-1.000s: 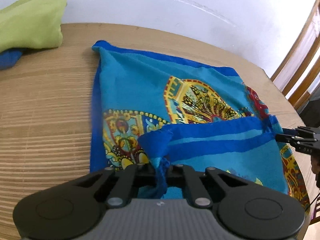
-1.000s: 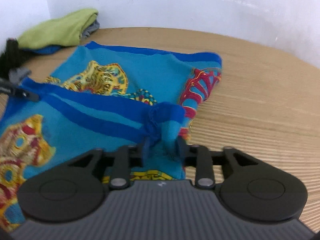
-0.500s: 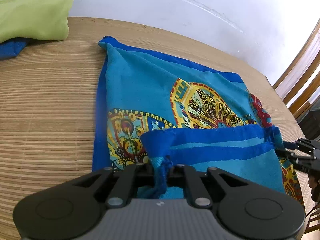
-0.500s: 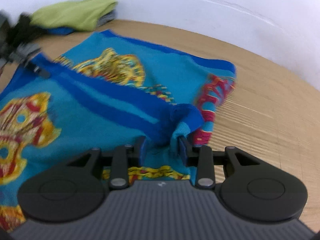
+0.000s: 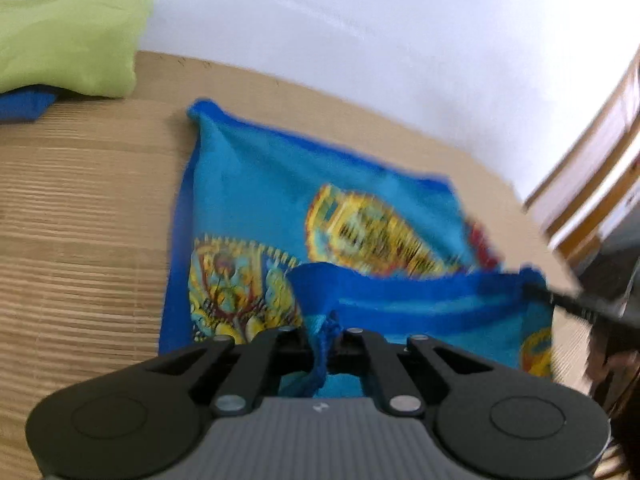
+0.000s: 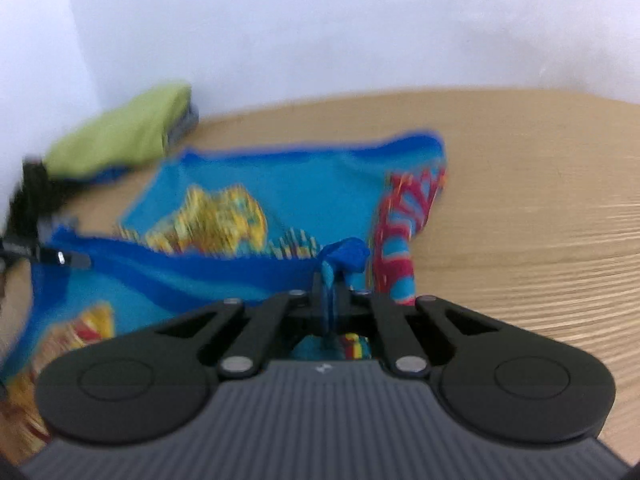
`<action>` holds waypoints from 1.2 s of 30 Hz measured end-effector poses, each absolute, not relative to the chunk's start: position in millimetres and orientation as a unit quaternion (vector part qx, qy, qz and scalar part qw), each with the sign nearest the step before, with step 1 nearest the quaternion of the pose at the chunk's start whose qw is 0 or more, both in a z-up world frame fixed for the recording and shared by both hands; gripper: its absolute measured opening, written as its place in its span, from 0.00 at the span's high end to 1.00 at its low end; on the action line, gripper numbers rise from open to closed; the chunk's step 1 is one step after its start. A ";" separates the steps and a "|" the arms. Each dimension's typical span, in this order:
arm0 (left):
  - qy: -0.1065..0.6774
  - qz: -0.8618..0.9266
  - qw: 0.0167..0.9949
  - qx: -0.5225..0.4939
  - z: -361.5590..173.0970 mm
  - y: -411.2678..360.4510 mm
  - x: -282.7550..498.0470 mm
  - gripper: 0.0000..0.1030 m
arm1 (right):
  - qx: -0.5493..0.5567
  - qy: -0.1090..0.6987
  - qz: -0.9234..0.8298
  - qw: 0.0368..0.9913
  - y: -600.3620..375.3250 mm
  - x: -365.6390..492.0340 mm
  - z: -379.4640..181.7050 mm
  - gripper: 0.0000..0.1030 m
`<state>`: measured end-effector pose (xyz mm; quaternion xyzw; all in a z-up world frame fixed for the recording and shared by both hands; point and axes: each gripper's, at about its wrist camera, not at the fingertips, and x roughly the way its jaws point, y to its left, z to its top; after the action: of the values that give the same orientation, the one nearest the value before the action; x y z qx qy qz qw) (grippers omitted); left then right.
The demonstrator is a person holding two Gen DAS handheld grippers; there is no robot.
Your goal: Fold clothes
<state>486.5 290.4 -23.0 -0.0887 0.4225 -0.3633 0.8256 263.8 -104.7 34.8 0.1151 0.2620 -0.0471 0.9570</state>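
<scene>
Cloth point(image 5: 256, 184), thin, limp, light; likely to sag and slip between holds. Best pinched at hem corners, as here: left gripper point(image 5: 326, 334) and right gripper point(image 6: 332, 292) each clamped on one, hem lifted off table point(image 5: 80, 208).

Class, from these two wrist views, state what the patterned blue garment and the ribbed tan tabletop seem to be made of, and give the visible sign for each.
Patterned blue garment: seemingly thin woven or knit fabric, matte; it bunches where the left gripper and right gripper pinch its edge.
Ribbed tan tabletop: probably wood or bamboo-look laminate, dull finish; fine parallel grain lines run across it. Blur leaves both open.
</scene>
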 end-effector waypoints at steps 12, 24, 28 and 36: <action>0.317 -0.353 0.879 -0.041 72.3 248.5 582.3 0.97 | 0.092 0.159 -0.043 0.982 -135.9 325.9 103.6 0.95; 0.413 -0.225 0.882 0.033 -36.4 168.0 710.3 0.80 | 0.010 0.314 -0.188 0.930 -179.7 482.1 -5.5 0.91; 0.389 -0.215 0.896 0.026 -10.4 213.2 699.1 0.54 | 0.018 0.310 -0.210 0.927 -189.3 449.8 4.3 0.77; 0.472 -0.292 0.831 -0.033 -7.7 345.5 575.6 0.40 | 0.171 0.344 -0.158 0.910 -193.5 256.0 19.9 0.54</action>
<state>575.6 345.5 -7.7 -0.0333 0.4723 -0.2919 0.8310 256.0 -193.5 19.9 0.1705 0.3436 -0.1580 0.9099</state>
